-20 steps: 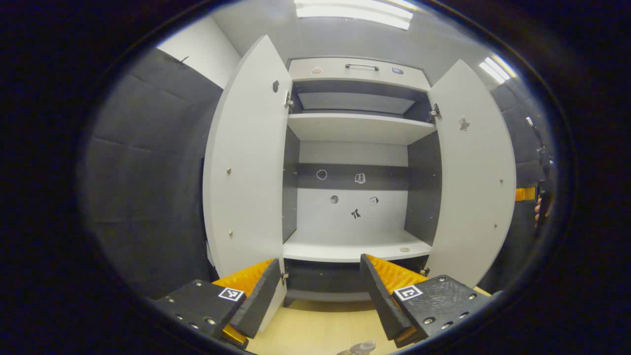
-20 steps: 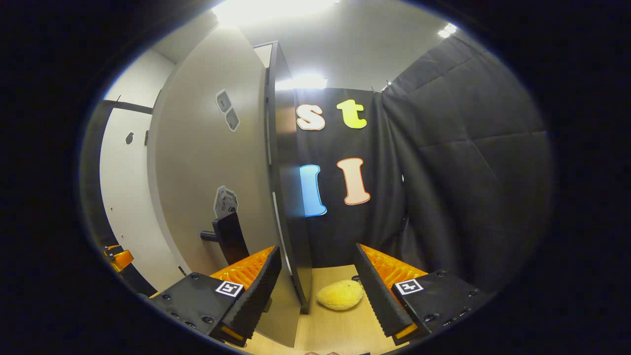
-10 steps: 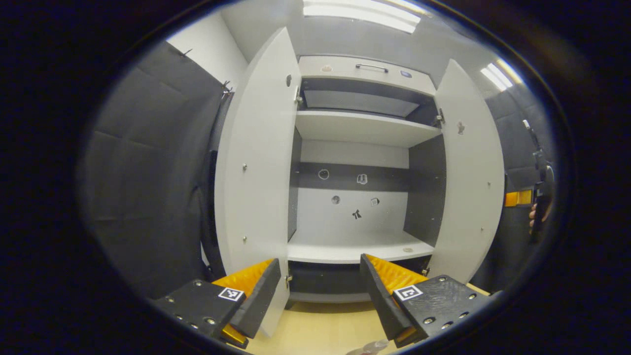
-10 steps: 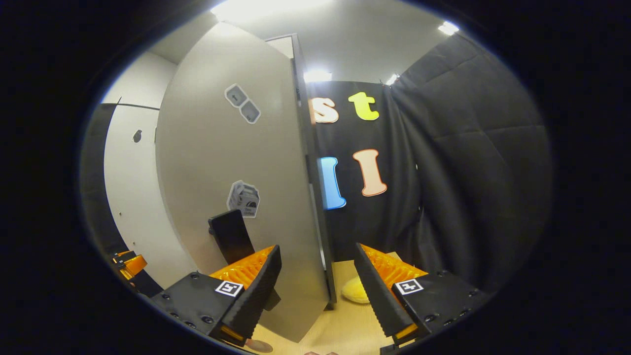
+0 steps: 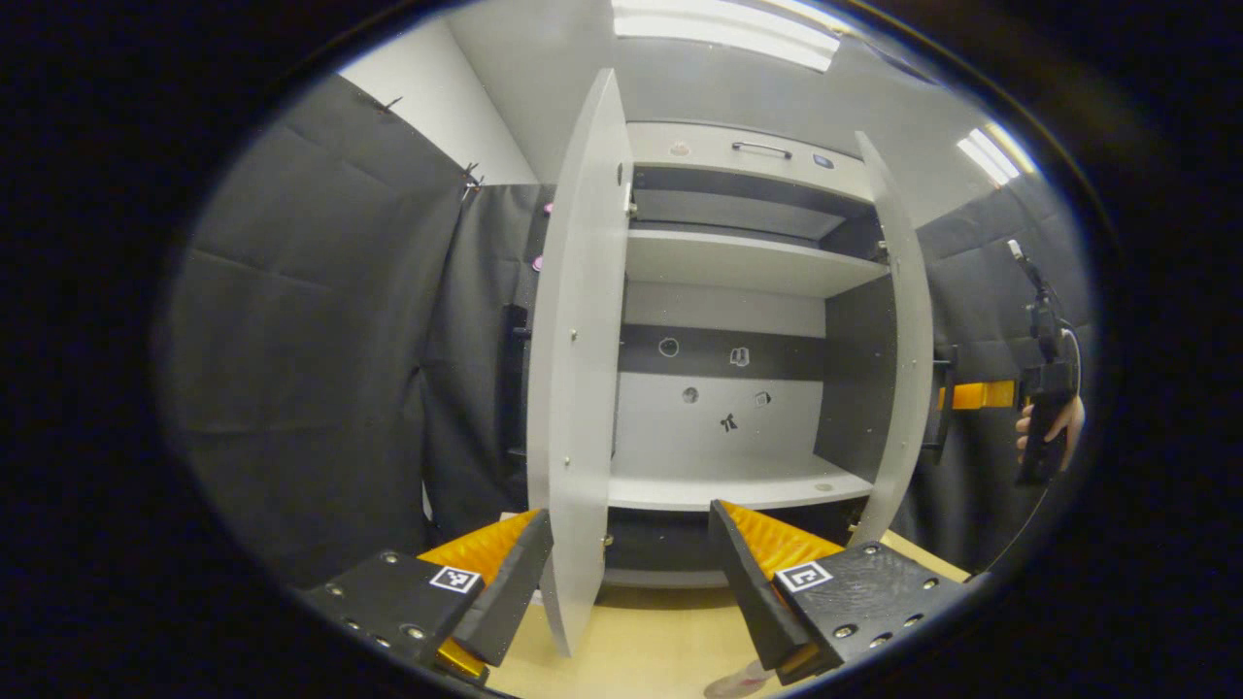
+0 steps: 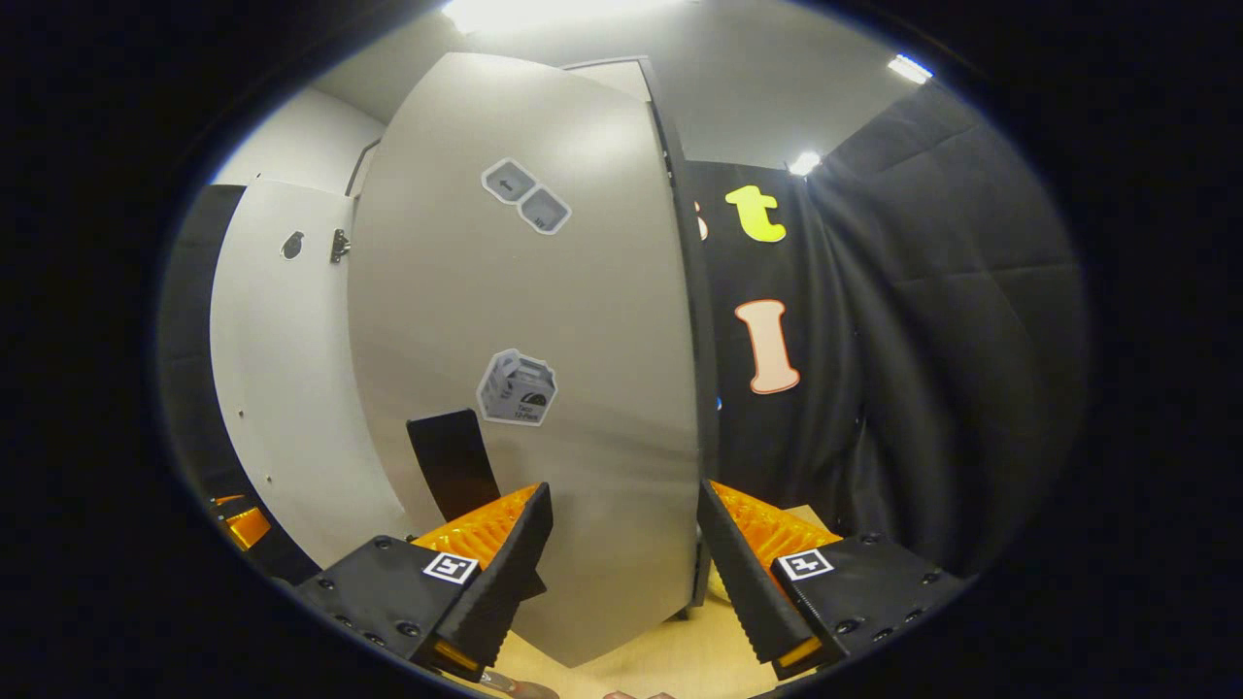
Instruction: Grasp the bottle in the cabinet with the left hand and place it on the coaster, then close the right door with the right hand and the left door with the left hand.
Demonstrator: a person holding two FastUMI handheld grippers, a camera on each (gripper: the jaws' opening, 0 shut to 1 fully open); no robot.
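Note:
The cabinet (image 5: 738, 262) stands on a wooden tabletop (image 5: 641, 650). Its left door (image 5: 578, 388) shows almost edge-on, just ahead of my left gripper (image 5: 631, 573), which is open and holds nothing. The right door (image 5: 903, 340) stands partly swung in. In the right gripper view the right door's outer face (image 6: 583, 340) is close in front, with its black handle (image 6: 452, 466) by the left finger. My right gripper (image 6: 621, 573) is open, its fingers astride the door's lower part. A pale rounded top (image 5: 738, 682), perhaps the bottle, peeks in at the bottom edge.
The other gripper and the hand holding it (image 5: 1044, 427) show at the far right, beyond the right door. The left door's inner face (image 6: 282, 369) lies behind the right door. Black cloth walls (image 5: 311, 340) close in both sides.
The right door has swung further towards shut and now hides the yellow object on the table. The left gripper view has shifted, so the left door now shows edge-on.

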